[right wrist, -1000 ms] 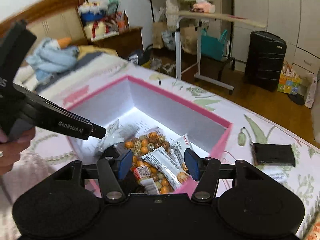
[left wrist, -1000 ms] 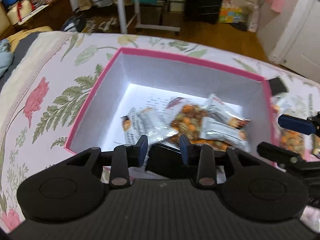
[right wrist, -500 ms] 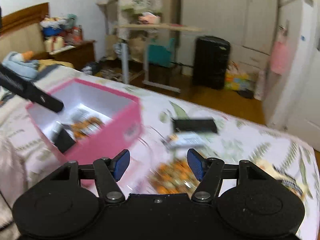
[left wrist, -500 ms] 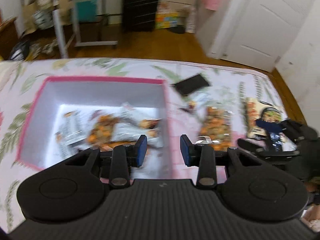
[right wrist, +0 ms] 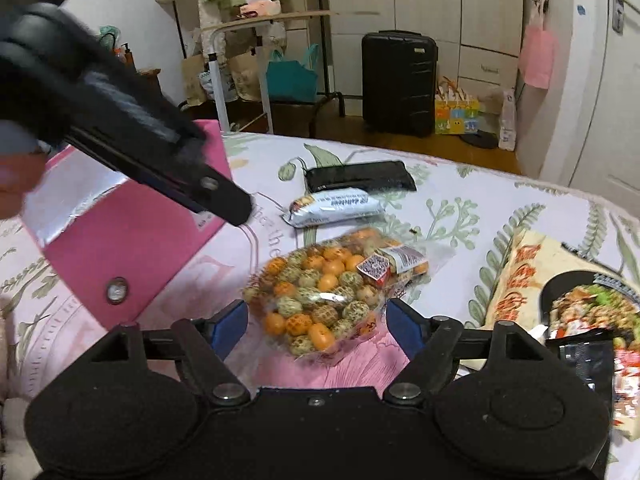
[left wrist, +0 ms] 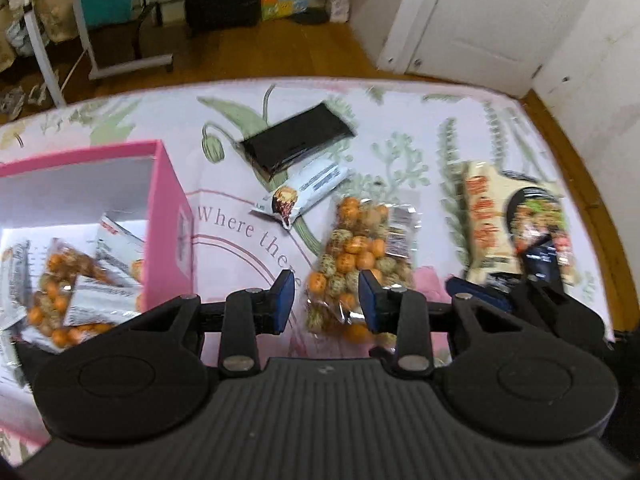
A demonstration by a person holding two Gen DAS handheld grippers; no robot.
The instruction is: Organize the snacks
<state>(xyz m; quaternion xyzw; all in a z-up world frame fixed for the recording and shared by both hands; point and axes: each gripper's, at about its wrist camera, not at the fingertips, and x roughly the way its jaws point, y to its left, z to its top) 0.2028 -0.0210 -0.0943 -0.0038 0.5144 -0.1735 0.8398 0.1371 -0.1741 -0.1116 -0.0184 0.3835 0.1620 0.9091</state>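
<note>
Left of centre on the floral bedspread [left wrist: 400, 120], the pink box [left wrist: 168, 216] stands open, its white interior lit. Inside it lie several snack packets [left wrist: 92, 280]: clear bags of orange and speckled balls and white wrapped bars, overlapping one another against the wall nearest the bed's middle. The box's left part is cut off by the picture's edge, and my left gripper's body hides its near corner.

My left gripper [left wrist: 326, 300] hangs with its jaws parted, holding nothing; between its blue fingertips shows the lower end of a clear bag of orange and speckled balls [right wrist: 336, 292] that lies on the bedspread just beside the box. My right gripper [right wrist: 316, 322] is spread wide and empty, its fingertips flanking the near end of that same bag; whether they touch it I cannot tell.

Beyond the bag, toward the far edge of the bed, lies a white wrapped bar [right wrist: 336, 206], and just behind it, touching or nearly so, a flat black pouch [right wrist: 360, 176]. Toward the bed's right edge lies a large cream packet [right wrist: 560, 292] printed with a bowl of food; motion blur makes its lettering unreadable, and the gripper bodies cover its near end. In the right wrist view the left gripper crosses the upper left as a dark blurred shape, masking part of the box.
</note>
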